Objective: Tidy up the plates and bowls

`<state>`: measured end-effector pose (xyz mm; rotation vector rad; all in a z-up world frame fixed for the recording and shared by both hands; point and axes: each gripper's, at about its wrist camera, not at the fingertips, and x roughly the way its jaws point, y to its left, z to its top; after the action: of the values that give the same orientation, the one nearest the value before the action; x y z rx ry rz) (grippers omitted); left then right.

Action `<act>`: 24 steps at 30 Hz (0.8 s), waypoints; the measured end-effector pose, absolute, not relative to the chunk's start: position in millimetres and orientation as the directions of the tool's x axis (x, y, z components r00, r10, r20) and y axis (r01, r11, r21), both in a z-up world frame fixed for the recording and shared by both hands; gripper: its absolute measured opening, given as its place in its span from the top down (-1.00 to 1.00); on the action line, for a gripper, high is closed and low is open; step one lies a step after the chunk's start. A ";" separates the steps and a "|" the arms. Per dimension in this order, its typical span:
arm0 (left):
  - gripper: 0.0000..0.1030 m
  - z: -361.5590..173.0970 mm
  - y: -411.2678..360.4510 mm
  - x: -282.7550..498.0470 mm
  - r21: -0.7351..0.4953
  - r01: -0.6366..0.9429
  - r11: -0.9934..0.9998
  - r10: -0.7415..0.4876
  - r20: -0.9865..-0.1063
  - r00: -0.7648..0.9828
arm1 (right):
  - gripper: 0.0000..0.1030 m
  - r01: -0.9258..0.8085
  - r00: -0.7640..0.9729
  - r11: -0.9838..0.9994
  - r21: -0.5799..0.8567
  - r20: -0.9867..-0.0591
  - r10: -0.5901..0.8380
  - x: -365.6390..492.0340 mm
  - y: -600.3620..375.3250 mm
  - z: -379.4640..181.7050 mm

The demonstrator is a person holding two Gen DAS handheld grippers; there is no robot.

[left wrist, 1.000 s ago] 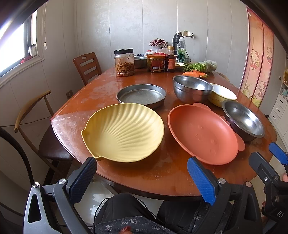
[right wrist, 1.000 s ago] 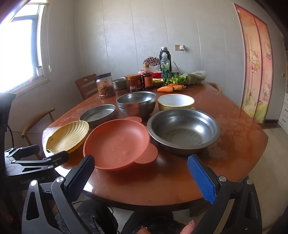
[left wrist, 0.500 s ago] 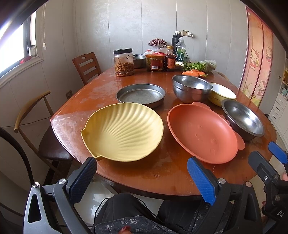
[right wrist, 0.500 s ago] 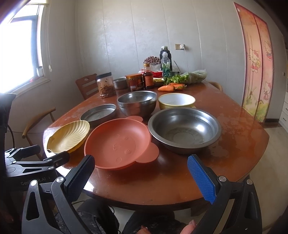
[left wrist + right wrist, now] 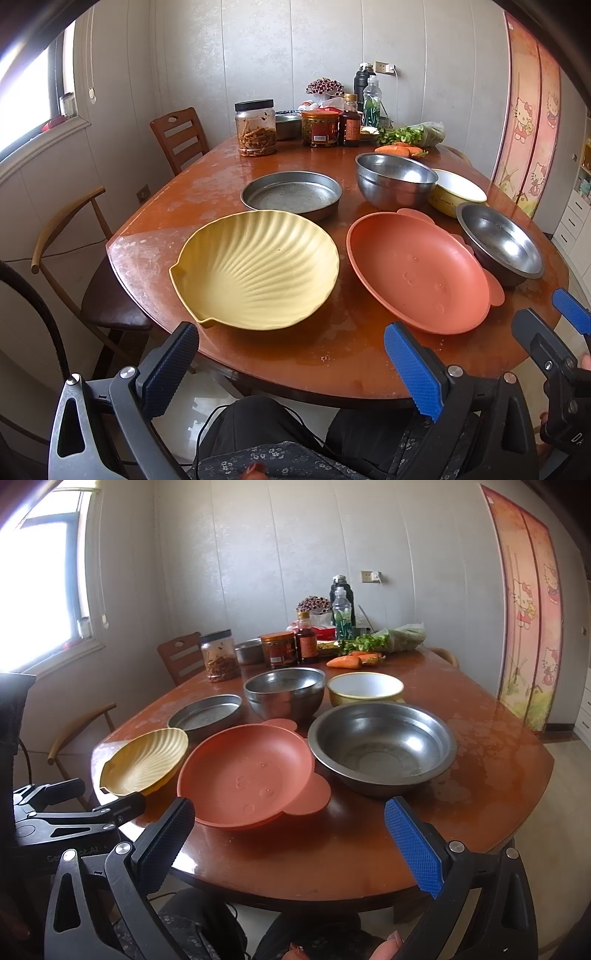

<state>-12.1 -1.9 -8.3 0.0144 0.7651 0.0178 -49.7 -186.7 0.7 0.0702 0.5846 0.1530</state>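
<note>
A yellow shell-shaped plate (image 5: 258, 269) (image 5: 147, 760) and an orange bear-eared plate (image 5: 417, 273) (image 5: 247, 771) lie at the table's near edge. Behind them are a flat metal pan (image 5: 291, 194) (image 5: 205, 714), a deep steel bowl (image 5: 395, 181) (image 5: 284, 690), a yellow-and-white bowl (image 5: 456, 192) (image 5: 364, 688) and a wide steel bowl (image 5: 498, 243) (image 5: 382, 744). My left gripper (image 5: 291, 373) is open and empty, short of the table edge before the shell plate. My right gripper (image 5: 291, 849) is open and empty, before the orange plate.
The wooden table (image 5: 343, 354) holds jars (image 5: 256, 127), bottles (image 5: 349, 120), carrots (image 5: 397, 149) and greens at its far end. Wooden chairs (image 5: 179, 134) stand on the left by the window wall. My lap is just below the table edge.
Both grippers have crept slightly forward toward the table; the dishes have not moved and both stay open.
</note>
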 end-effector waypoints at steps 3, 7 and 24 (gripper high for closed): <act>-0.97 -7.7 -0.1 -13.1 0.019 -0.011 1.000 0.021 -0.689 0.725 | -1.00 -0.130 0.821 0.984 0.120 -0.544 0.175 -49.8 -184.2 1.1; -0.97 -6.4 5.1 -13.9 0.025 -0.018 1.000 0.030 -0.678 0.734 | -1.00 -0.138 0.816 0.981 0.140 -0.544 0.193 -47.5 -181.5 1.5; -0.97 10.5 116.7 12.5 -0.108 -0.135 0.985 0.025 -0.682 0.731 | -1.00 -0.321 0.730 0.928 0.187 -0.575 0.368 -31.5 -110.3 10.8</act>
<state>12.5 116.7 10.5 -0.1541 0.7467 0.0887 -31.5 -110.3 10.8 0.0763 0.6493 0.3799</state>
